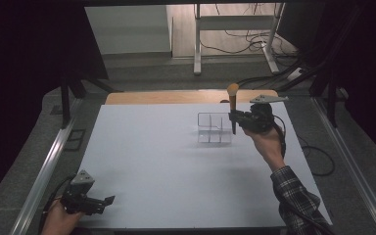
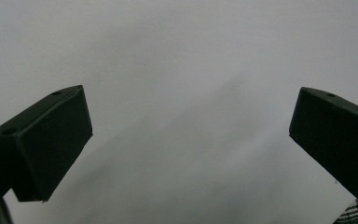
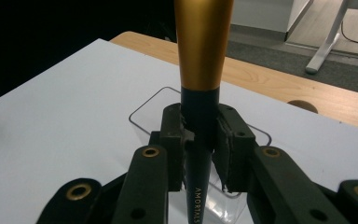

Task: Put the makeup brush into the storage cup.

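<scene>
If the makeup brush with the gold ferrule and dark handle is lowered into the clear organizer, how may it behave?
The gold-and-dark makeup brush looks stiff; the right gripper, shut on its smooth, tapering handle, may let it slip. The clear plastic divided organizer looks light, so a tall brush leaning in it might tip or shift it.

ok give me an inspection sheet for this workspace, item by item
surface: pale sheet over a wooden table, wood showing along the far edge
job's things: makeup brush with gold ferrule and dark handle, held upright, bristles up, handle tip over the clear divided organizer; organizer compartments look empty
clutter: nothing seen
grippers: right hand-held gripper shut on the brush handle; left hand-held gripper open, holding nothing, near the sheet's near left corner
cables: one trails from the right gripper along the plaid sleeve; loose cables on the floor beyond the table
surroundings: white desk legs on the floor behind, dark frame at both sides
</scene>
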